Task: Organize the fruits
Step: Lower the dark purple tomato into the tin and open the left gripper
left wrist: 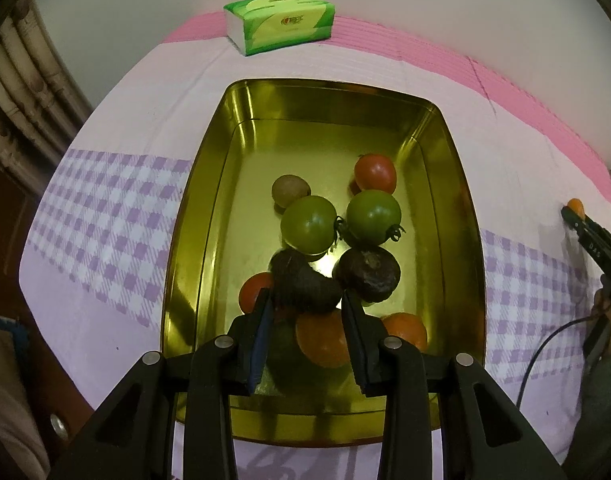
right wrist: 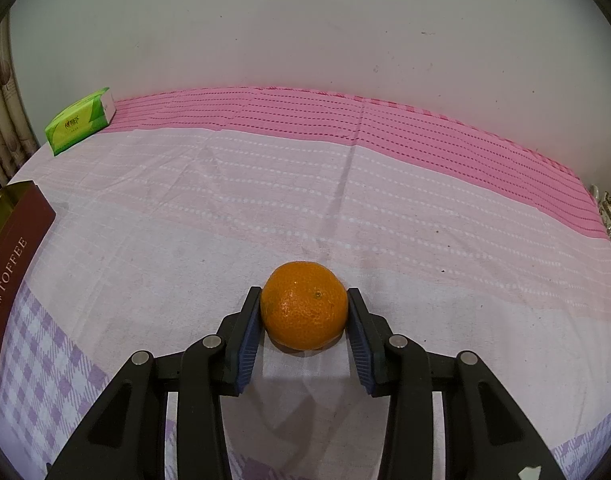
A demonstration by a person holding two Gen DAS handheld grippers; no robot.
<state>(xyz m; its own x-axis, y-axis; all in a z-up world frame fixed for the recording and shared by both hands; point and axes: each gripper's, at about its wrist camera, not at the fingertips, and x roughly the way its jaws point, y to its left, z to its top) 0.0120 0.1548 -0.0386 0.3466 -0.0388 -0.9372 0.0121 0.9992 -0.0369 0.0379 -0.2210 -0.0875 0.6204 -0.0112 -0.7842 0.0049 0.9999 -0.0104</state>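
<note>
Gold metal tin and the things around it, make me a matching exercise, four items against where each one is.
1. round orange mandarin
2. dark wrinkled fruit
3. green tissue pack
4. two green tomatoes

A. far table edge, on the pink stripe
B. mid gold metal tin
C. between right gripper fingers, on the cloth
D. between left gripper fingers, over the tin

Pairs: 1-C, 2-D, 3-A, 4-B

A tin is sitting on the tablecloth, with the fruits lying clustered inside it toward its near end. A tissue pack is lying behind the tin. An orange is resting on the cloth, well to the tin's right.
</note>
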